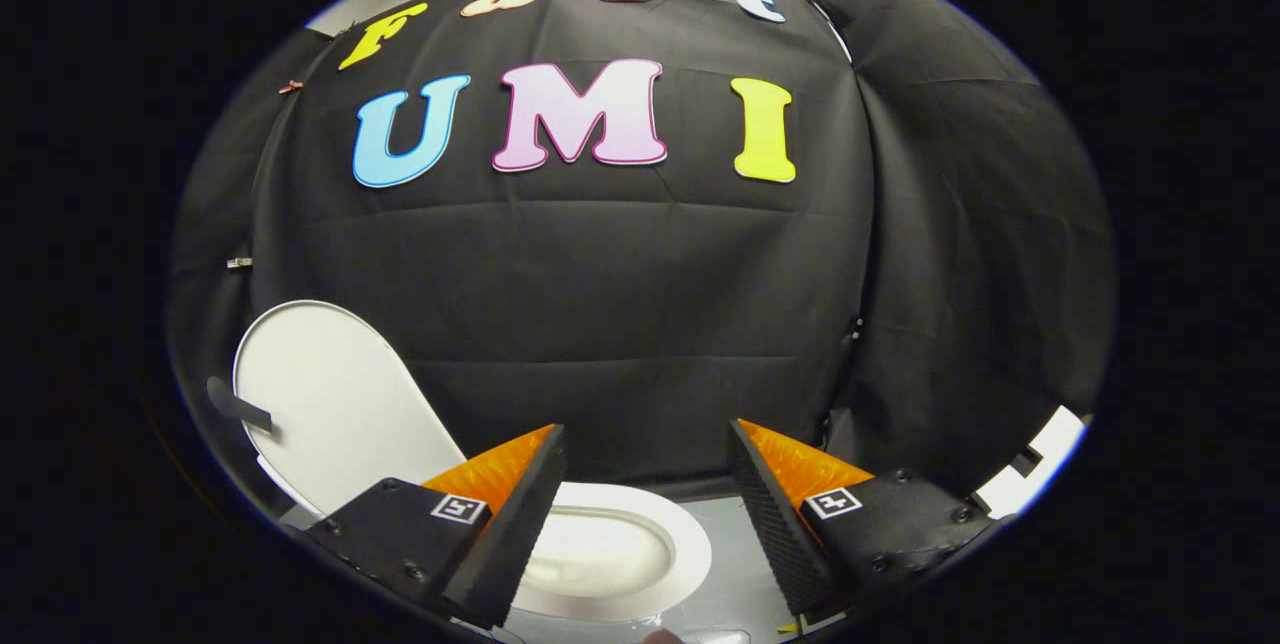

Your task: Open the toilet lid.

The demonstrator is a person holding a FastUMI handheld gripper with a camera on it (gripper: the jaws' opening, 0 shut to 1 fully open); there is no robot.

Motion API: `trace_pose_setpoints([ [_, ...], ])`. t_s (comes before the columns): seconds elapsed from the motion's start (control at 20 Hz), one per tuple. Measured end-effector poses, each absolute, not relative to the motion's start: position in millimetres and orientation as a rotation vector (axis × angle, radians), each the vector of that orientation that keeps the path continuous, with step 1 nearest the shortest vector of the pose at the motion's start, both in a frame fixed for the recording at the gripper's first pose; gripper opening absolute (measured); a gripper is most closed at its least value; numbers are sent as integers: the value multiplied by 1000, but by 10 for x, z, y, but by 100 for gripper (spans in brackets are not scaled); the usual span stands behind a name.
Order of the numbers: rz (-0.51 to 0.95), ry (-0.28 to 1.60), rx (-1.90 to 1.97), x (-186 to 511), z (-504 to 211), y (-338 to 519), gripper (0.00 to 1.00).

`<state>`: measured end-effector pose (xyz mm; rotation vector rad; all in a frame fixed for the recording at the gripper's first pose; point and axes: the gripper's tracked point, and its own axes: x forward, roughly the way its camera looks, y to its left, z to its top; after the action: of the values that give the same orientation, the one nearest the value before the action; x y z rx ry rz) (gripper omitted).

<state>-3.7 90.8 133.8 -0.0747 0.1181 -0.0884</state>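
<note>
A white toilet lid [330,404] stands raised, tilted back to the left of my fingers, with a dark strip stuck on its left edge. Below it the white seat ring and bowl [620,549] lie uncovered, just ahead of and between my fingers. My gripper [645,444] is open, its two fingers spread wide with nothing between them. The left finger [520,514] overlaps the near side of the bowl. The gripper touches neither lid nor seat.
The black cloth wall [620,304] hangs close behind the toilet and wraps round to the right. Grey floor [735,544] lies to the right of the bowl. A white edge [1045,459] peeks out low at the far right.
</note>
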Motion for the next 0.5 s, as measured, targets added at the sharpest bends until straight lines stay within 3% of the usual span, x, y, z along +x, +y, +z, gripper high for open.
trace_pose_setpoints([
  [0.5, -80, 66, -84, 115, 992, 624, 99],
])
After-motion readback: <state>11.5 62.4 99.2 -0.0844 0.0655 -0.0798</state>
